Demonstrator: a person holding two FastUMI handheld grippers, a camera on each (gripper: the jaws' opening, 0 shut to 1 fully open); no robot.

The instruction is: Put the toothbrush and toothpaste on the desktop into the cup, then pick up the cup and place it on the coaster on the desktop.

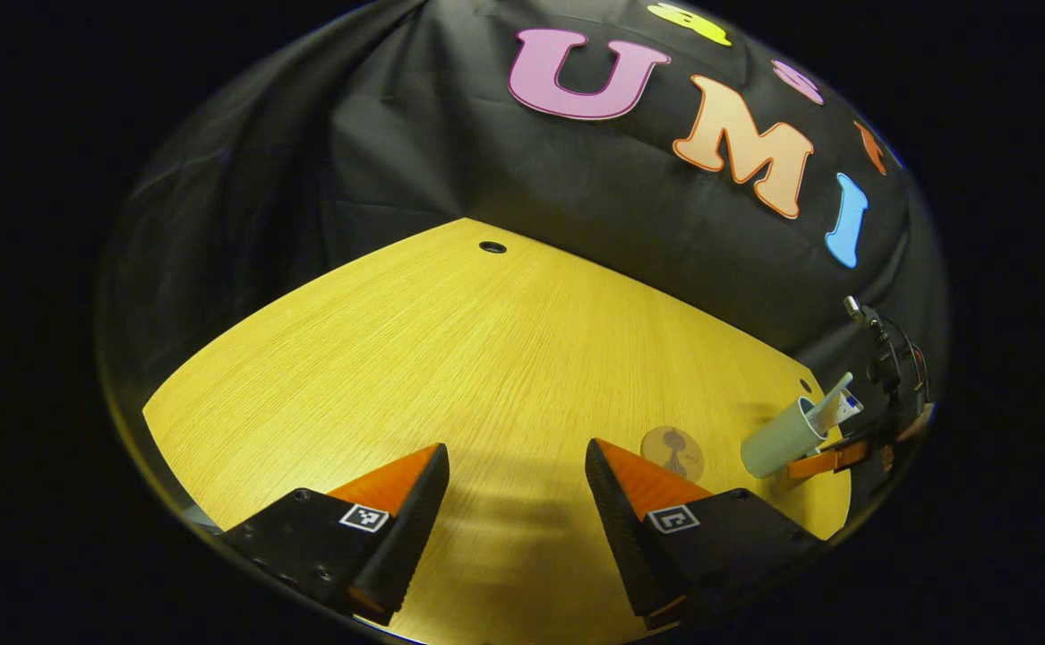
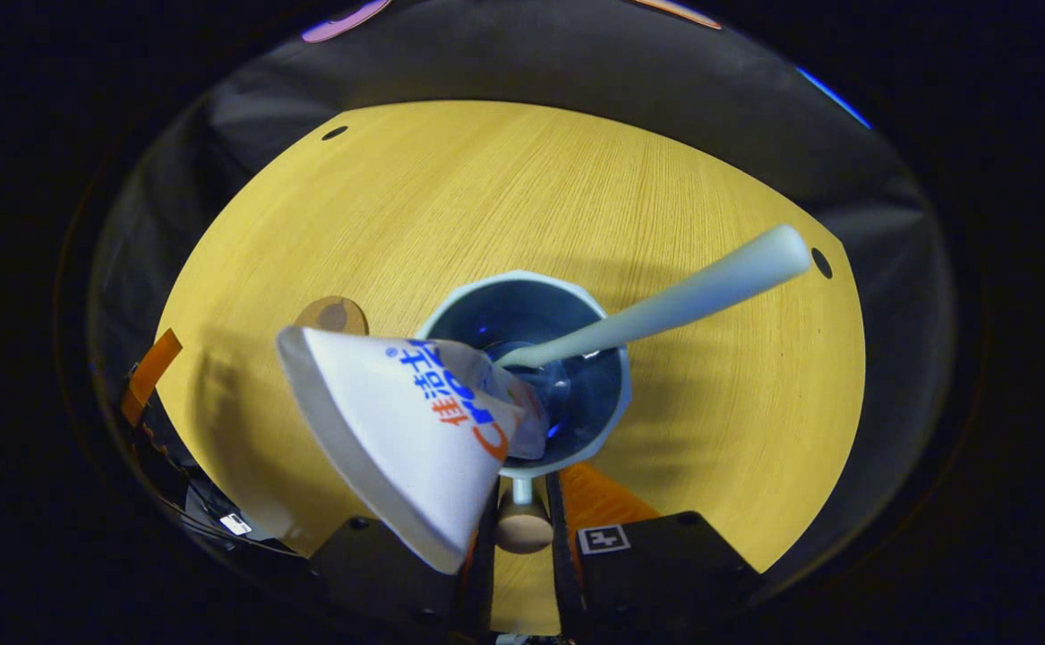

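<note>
The right claw (image 2: 522, 502) grips the cup (image 2: 531, 376) by its handle; toothpaste (image 2: 406, 421) and toothbrush (image 2: 665, 309) stand inside. The coaster (image 2: 332, 315) lies at ten o'clock on the table (image 2: 504, 197). The left claw (image 1: 518, 484) gapes wide, holding nothing.

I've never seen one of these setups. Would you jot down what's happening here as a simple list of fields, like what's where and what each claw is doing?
Table: wooden desktop, black cloth wall behind
Cup: pale cup, held at its rim by the right gripper, apparently lifted
Cup contents: toothbrush and toothpaste, both sticking out
Coaster: round coaster on the desktop, nothing on it, beside the cup
Left gripper: jaws open, holding nothing, above the desktop
Step left: set the cup on the coaster
</note>
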